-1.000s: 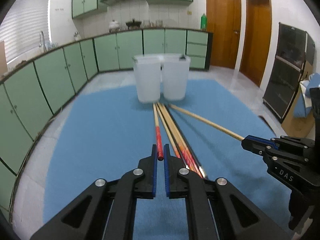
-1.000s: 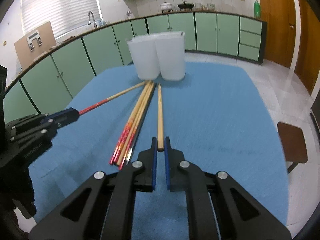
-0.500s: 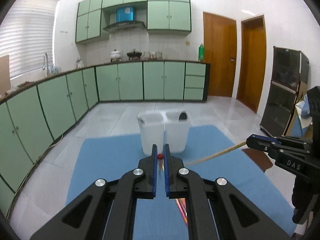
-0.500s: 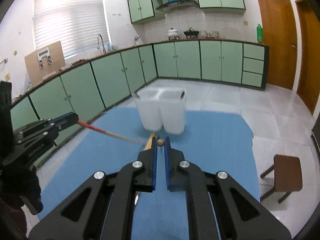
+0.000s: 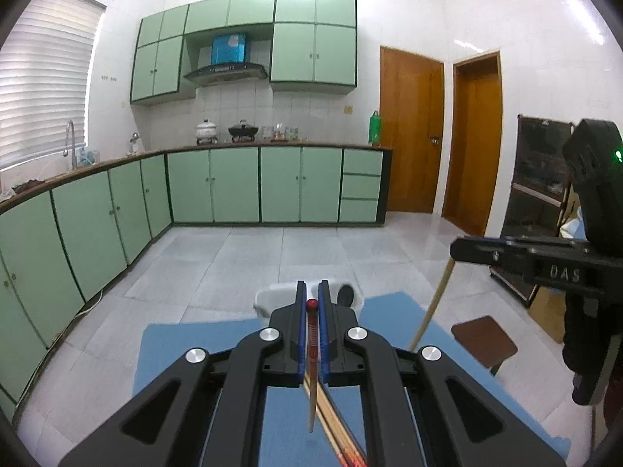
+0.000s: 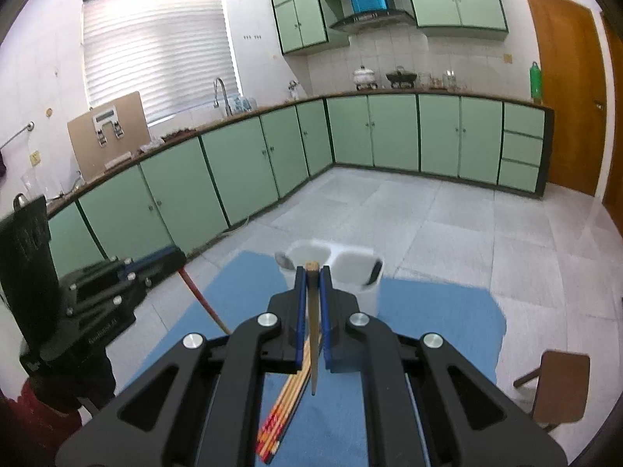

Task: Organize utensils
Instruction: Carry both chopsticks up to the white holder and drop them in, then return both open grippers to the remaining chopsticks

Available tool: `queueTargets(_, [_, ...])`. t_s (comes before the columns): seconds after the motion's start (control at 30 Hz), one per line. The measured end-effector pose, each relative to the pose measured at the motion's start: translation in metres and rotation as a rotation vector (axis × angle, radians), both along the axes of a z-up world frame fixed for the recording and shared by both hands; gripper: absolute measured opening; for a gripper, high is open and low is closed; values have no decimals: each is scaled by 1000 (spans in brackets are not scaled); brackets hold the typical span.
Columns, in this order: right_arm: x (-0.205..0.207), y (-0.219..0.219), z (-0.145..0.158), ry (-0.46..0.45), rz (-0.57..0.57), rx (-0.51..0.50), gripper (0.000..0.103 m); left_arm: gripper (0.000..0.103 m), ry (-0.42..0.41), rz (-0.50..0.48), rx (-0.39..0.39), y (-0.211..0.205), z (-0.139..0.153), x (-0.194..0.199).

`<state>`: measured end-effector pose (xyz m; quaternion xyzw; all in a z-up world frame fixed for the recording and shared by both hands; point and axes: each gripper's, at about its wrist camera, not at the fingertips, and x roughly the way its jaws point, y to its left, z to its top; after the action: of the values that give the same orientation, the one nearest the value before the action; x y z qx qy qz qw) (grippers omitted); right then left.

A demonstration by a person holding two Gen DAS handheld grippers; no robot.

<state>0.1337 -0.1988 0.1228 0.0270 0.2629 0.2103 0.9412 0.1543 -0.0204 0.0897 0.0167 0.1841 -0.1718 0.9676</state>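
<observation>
My left gripper is shut on a red-ended chopstick and holds it lifted, hanging tip-down above the blue mat. My right gripper is shut on a plain wooden chopstick, also lifted and hanging tip-down. Several more chopsticks lie bundled on the mat below. A white two-compartment holder stands at the mat's far edge, dark utensil handles sticking out. The right gripper shows in the left wrist view, the left gripper in the right wrist view.
The blue mat covers a table. A brown stool stands on the tiled floor to the right. Green kitchen cabinets run along the far and left walls, wooden doors at right.
Both grippers rose from the mat and pitched up, each lifting its chopstick off the bundle. The chopsticks swung from lying flat to hanging down. The holder now sits low in view.
</observation>
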Motion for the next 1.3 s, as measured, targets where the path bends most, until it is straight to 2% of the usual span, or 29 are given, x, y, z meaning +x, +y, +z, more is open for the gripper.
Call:
queueTargets(0.23, [40,-5,56,-119,-21,25,6,6,-122,-6,-30,-7,50,33])
queueTargets(0.33, [61,-8,68,-157,-48,26,6,5,-177,3,-28,-15,69,52])
queueTargets(0.47, [90,-9,65,-165,-80,9,6,5,-222,20,-24,-24,81,78])
queueTargets(0.63, [125,-7,34,-117,-105,-19,6,5,-192,27,-15,-36,65,109])
queueTargets(0.77, [141,-3,4,-58,-106,-26,6,5,-115,28,-7,-39,35,130])
queueTargets(0.9, [147,6,-21,-3,-88,-49,7,6,-28,28,12,-39,10,147])
queueTargets(1.0, [143,7,-30,9,-92,-47,12,12,7,34,18,-34,0,147])
queueTargets(1.07, [138,5,-28,3,-104,-36,25,17,1,37,18,-31,-1,142])
queueTargets(1.3, [93,-11,-14,-60,-137,-8,47,39,-28,50,32,-21,9,106])
